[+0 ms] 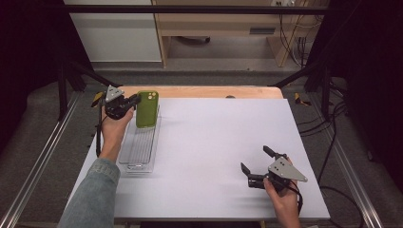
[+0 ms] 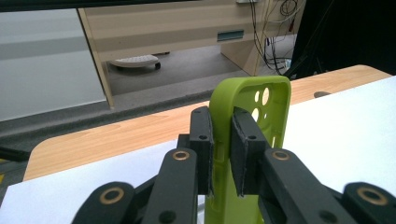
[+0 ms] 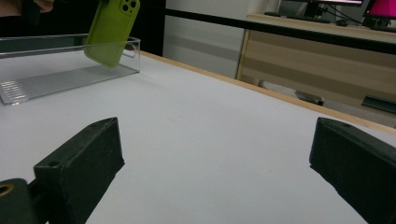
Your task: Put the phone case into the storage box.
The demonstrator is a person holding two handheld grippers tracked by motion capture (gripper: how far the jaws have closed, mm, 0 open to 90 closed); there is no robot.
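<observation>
A green phone case (image 1: pixel 147 109) hangs upright over the far end of a clear plastic tray (image 1: pixel 139 148) at the table's left. My left gripper (image 1: pixel 134 101) is shut on the case's edge; in the left gripper view the two pads (image 2: pixel 203 149) pinch the rim of the case (image 2: pixel 250 100). My right gripper (image 1: pixel 257 159) rests near the front right of the table, jaws wide open, nothing between them. In the right gripper view (image 3: pixel 210 168) the case (image 3: pixel 112 30) is tilted above the tray (image 3: pixel 60 70).
A white sheet (image 1: pixel 214 142) covers the wooden table (image 1: pixel 204 91). Black frame bars run along both sides. Cables (image 1: pixel 332 142) lie on the floor at the right. A wooden cabinet (image 1: pixel 223 28) stands beyond the far edge.
</observation>
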